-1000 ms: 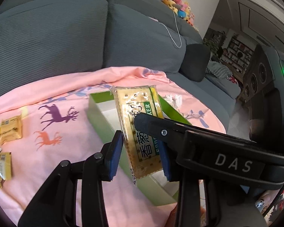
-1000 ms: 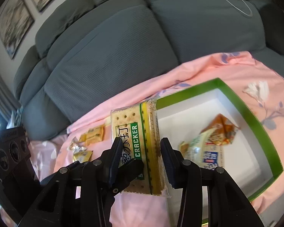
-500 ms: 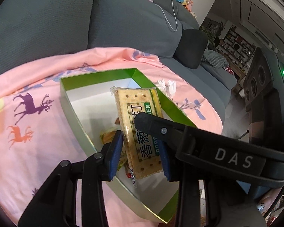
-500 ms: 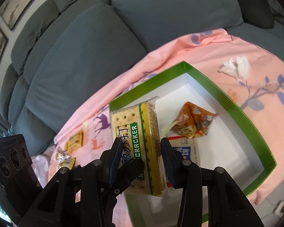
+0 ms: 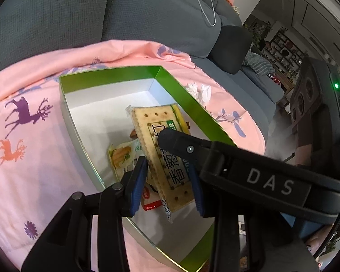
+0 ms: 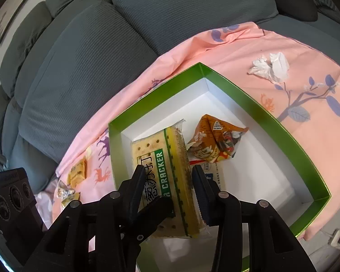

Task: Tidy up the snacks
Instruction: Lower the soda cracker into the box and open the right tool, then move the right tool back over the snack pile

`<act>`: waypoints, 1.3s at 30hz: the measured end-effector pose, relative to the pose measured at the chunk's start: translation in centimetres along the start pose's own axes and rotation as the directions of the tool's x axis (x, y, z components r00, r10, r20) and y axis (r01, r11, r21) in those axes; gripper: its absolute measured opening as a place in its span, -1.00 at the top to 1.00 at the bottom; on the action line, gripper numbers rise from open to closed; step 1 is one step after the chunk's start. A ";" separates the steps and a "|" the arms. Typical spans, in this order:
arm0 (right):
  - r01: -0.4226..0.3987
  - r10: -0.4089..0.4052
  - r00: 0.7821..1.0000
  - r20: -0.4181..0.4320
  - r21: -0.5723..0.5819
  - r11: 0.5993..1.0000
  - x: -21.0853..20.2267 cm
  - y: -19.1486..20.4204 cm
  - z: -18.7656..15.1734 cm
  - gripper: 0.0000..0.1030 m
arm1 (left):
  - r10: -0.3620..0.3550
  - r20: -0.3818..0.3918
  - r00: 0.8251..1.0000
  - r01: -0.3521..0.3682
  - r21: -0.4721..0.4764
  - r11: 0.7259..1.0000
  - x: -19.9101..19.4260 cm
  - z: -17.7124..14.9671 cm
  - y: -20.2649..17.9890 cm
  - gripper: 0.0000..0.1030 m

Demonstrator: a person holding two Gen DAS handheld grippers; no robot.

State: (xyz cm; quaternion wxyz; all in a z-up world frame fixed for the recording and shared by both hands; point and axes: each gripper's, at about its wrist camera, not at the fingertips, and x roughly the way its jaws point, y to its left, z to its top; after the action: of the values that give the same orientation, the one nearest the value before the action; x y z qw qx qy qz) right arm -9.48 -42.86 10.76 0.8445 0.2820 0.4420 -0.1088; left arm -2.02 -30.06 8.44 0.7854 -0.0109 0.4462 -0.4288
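Note:
A yellow and green cracker pack [image 5: 163,149] is gripped from two sides: my left gripper [image 5: 167,181] is shut on it, and my right gripper [image 6: 167,188] is shut on the same pack [image 6: 165,172]. It hangs inside the green box [image 6: 256,104] with a white floor, above other snacks. An orange wrapped snack [image 6: 213,140] and a white packet [image 6: 215,176] lie in the box. In the left wrist view the box wall [image 5: 115,77] shows, with a pale green packet [image 5: 122,158] and a red wrapper [image 5: 149,200] beneath the crackers.
The box rests on a pink printed cloth [image 6: 317,124] over a grey sofa [image 6: 102,45]. Small gold sweets [image 6: 77,172] lie on the cloth left of the box. A crumpled white tissue [image 6: 272,68] lies behind it on the right.
Both grippers have carried the cracker pack from beside the box to over it and lower, so the pack now sits within the box walls above the other snacks.

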 end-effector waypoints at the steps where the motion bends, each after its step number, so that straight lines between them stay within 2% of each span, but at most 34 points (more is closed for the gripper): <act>1: 0.000 0.000 1.000 -0.005 0.007 1.000 0.1 -0.2 0.1 0.13 | 0.001 -0.009 1.000 -0.001 -0.007 1.000 0.2 -0.1 0.0 0.30; 5: 0.015 -0.014 0.999 -0.032 0.023 1.000 0.8 -0.5 0.1 0.13 | 0.013 -0.028 1.000 -0.014 -0.031 0.999 0.8 -0.2 0.4 0.30; 20: 0.033 -0.030 0.998 -0.053 0.062 0.998 1.5 -1.7 0.3 0.07 | 0.033 -0.027 0.999 -0.033 -0.018 0.999 1.0 -0.4 -0.1 0.30; 25: 0.028 -0.024 0.998 -0.052 0.070 0.997 1.5 -1.7 0.6 0.04 | 0.037 0.005 0.999 -0.036 -0.023 0.999 -0.7 -0.6 0.3 0.30; 31: 0.040 -0.041 0.999 0.010 0.048 0.998 0.4 -1.0 0.7 0.03 | 0.112 0.073 0.991 -0.109 -0.036 0.993 -4.3 -1.3 1.5 0.29; 32: 0.030 -0.031 0.999 0.024 0.044 0.999 0.1 -0.8 0.7 -0.01 | 0.130 0.082 0.988 -0.127 -0.039 0.991 -5.0 -1.4 1.8 0.28; 35: -0.005 0.002 0.998 0.066 0.034 0.999 -0.6 -0.3 0.6 -0.29 | 0.169 0.105 0.980 -0.163 -0.059 0.985 -6.8 -1.7 2.9 0.26; 38: -0.017 0.016 0.995 0.099 0.007 1.000 -1.1 0.8 0.5 -0.38 | 0.208 0.126 0.970 -0.196 -0.098 0.976 -9.0 -2.3 4.2 0.17; 39: -0.024 0.024 0.994 0.106 -0.005 1.000 -1.2 1.2 0.5 -0.41 | 0.227 0.134 0.965 -0.213 -0.111 0.971 -9.7 -2.6 4.7 0.07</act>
State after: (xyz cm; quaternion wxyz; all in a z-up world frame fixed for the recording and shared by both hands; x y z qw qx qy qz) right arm -9.34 -42.20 12.40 0.8685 0.2796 0.3935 -0.1126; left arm -3.02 -19.53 11.75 0.8572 -0.0299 0.4062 -0.3151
